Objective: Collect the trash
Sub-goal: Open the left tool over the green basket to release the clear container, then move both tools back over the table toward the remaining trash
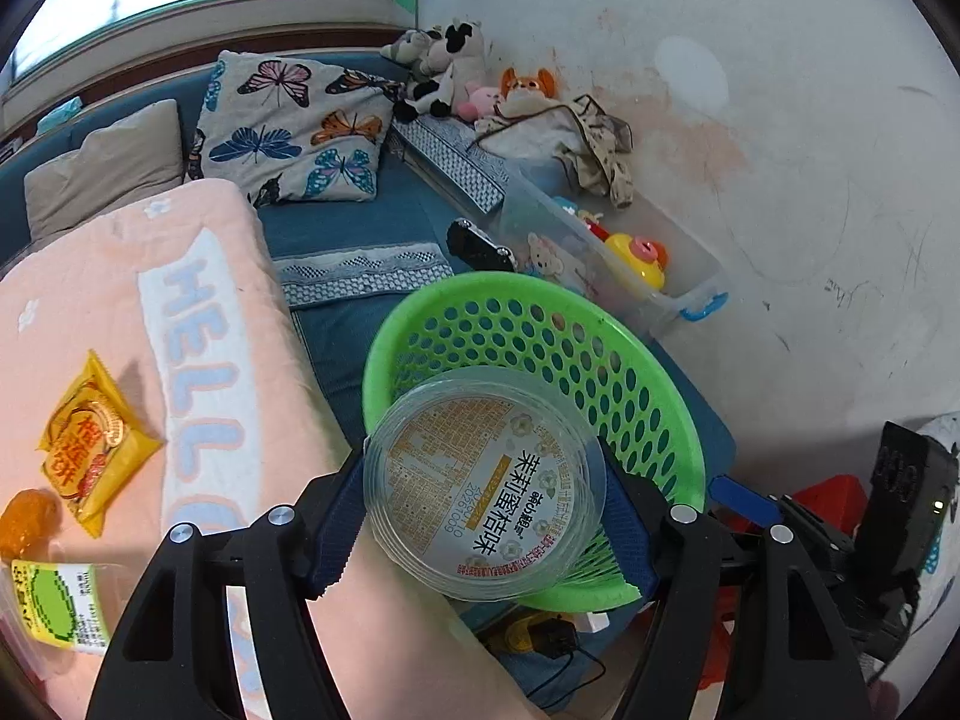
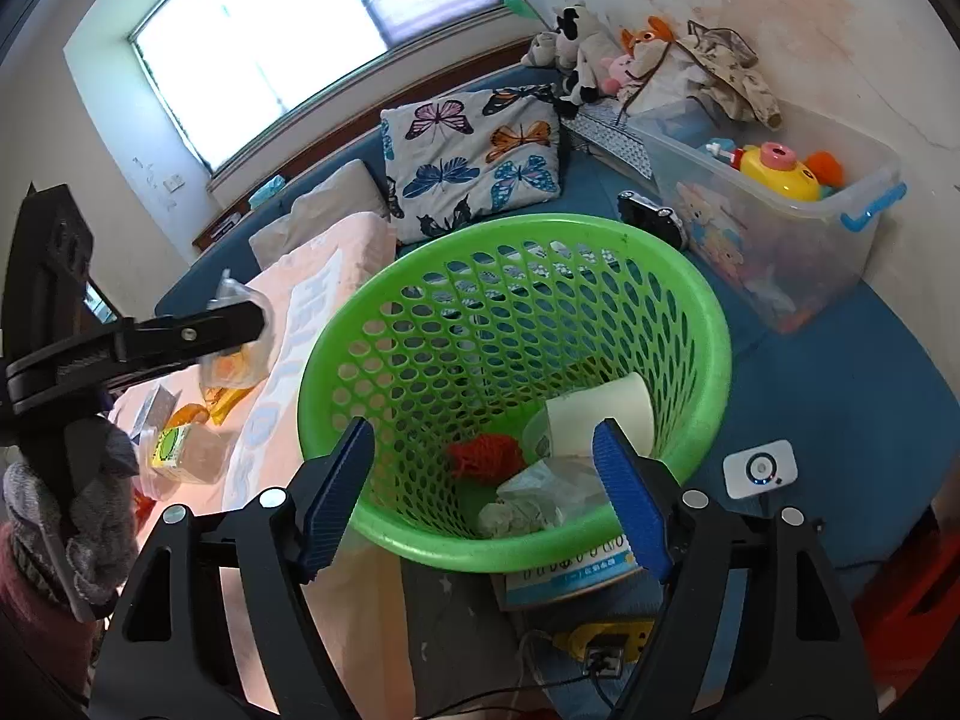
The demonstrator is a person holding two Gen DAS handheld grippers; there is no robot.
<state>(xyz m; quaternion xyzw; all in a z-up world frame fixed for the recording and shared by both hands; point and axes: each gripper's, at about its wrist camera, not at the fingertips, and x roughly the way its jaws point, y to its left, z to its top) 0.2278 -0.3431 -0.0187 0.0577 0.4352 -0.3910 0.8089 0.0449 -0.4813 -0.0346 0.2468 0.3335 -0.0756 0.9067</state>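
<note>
Right wrist: green basket (image 2: pixel 690 324) on blue bed (image 2: pixel 840 396), window (image 2: pixel 258 30) behind.

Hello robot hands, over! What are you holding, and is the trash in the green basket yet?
Left gripper shut on clear jelly cup, at green basket rim, not dropped yet. Right gripper open, empty, over basket. Yellow wrapper waiting on pink blanket. Nothing blocking.

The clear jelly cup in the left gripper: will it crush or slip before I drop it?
The clear jelly cup looks thin-walled and empty, so probably light and easily dented. The left gripper clamps its rounded sides, so it might twist or slip. It already hangs by the green basket.
</note>
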